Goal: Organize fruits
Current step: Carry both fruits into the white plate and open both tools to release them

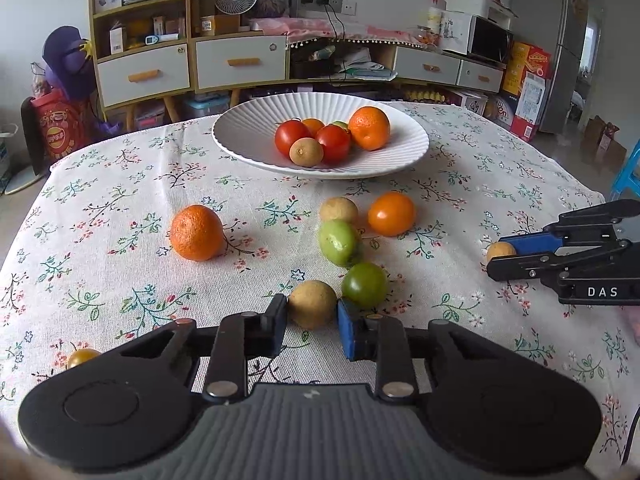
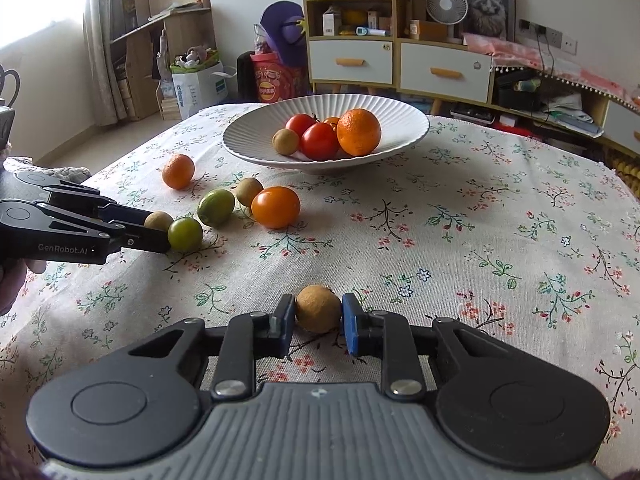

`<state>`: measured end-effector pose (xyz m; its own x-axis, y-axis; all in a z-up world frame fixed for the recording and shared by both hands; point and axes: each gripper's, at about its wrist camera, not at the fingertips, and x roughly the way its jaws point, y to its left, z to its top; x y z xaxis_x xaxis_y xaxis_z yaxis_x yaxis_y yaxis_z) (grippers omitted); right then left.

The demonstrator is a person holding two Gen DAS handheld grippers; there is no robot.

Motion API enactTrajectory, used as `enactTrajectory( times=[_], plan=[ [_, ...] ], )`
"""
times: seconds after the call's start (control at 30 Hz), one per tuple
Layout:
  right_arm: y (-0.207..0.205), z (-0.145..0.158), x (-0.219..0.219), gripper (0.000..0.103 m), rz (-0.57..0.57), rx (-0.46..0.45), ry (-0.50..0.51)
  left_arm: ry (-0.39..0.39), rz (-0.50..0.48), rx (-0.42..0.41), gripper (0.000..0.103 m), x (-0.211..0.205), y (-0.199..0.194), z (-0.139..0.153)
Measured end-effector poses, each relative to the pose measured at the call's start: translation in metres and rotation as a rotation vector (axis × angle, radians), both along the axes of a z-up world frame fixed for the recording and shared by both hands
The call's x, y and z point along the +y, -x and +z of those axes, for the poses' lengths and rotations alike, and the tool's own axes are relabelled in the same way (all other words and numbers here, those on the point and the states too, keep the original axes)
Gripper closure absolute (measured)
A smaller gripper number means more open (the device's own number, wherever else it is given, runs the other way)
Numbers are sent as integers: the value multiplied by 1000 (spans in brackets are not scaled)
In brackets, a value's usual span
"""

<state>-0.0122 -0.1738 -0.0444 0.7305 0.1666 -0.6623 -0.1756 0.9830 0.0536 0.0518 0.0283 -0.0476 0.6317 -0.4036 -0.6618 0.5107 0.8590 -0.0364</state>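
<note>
My left gripper [image 1: 312, 314] is shut on a brown longan [image 1: 312, 303] that rests on the flowered tablecloth. Just right of it lies a dark green tomato [image 1: 365, 285]. My right gripper [image 2: 319, 316] is shut on another brown longan [image 2: 319, 308], also on the cloth. In the left wrist view the right gripper [image 1: 496, 258] shows at the right edge with its longan [image 1: 500, 251]. The white ribbed plate [image 1: 248, 140] at the far side holds two red tomatoes, a mandarin [image 1: 369, 128] and a longan.
Loose on the cloth are a mandarin [image 1: 196, 233], a light green fruit [image 1: 339, 242], a third longan [image 1: 338, 210], an orange tomato [image 1: 391, 214] and a small yellow tomato [image 1: 82, 357] at the near left. Cabinets and shelves stand behind the table.
</note>
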Motion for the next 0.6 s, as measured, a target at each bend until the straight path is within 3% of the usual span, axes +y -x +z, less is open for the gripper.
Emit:
enactTrajectory(
  times=[0.6],
  plan=[
    [-10,18,-3,80,-13,-33,-61,33,54,-17,78,2,-4,17]
  ],
)
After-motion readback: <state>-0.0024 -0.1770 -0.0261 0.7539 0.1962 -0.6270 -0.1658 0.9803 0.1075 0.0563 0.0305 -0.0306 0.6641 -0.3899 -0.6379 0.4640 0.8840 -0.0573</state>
